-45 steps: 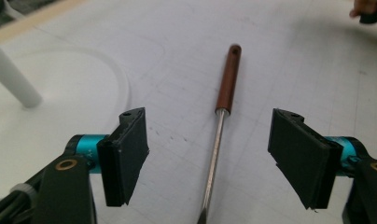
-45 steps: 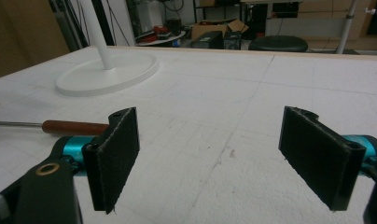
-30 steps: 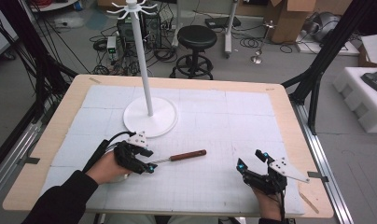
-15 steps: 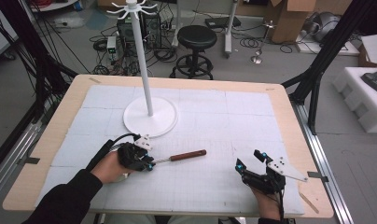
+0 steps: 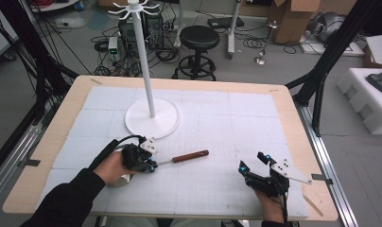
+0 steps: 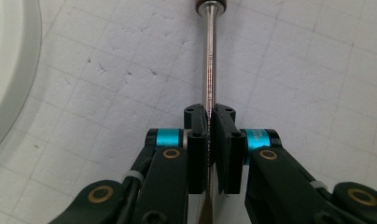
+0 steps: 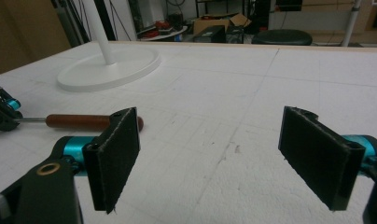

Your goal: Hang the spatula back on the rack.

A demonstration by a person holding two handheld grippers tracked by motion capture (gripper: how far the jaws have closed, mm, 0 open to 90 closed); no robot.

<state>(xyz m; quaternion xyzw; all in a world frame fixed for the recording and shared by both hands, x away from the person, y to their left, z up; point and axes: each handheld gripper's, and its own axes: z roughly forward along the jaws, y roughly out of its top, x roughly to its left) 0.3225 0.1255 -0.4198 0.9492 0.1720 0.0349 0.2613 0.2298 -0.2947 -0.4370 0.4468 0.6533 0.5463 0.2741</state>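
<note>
Leftmost on the white gridded mat [image 5: 217,132], a dark-sleeved forearm comes in from the bottom edge and its hand bears the left gripper [image 5: 151,166], which lies low over the mat with its tips pointing toward the right. Its jaws have just been closing, and they now pinch the thin metal shaft of the tool [image 5: 179,158] between their black pads. That tool is long and slim: a bright, polished steel shaft that runs into a rounded, reddish-brown wooden handle with a dark, glossy finish. It lies flat on the mat, near the front half of the table, with the handle end pointing right and slightly away from the person. In the left gripper view the shaft [image 6: 209,60] rises straight up from between the two pads, which press on it from either side, with blue collars behind them. Behind the tool, farther from the person, stands the white stand [image 5: 152,118], a round flat base with a tall thin pole topped by small hooks; the tool lies apart from the base. Well apart to the right, near the table's front right corner, the right gripper [image 5: 253,163] hovers in the other hand, its jaws spread wide with nothing between them. Its own view looks between the pads toward the wooden handle [image 7: 79,122] at left.
</note>
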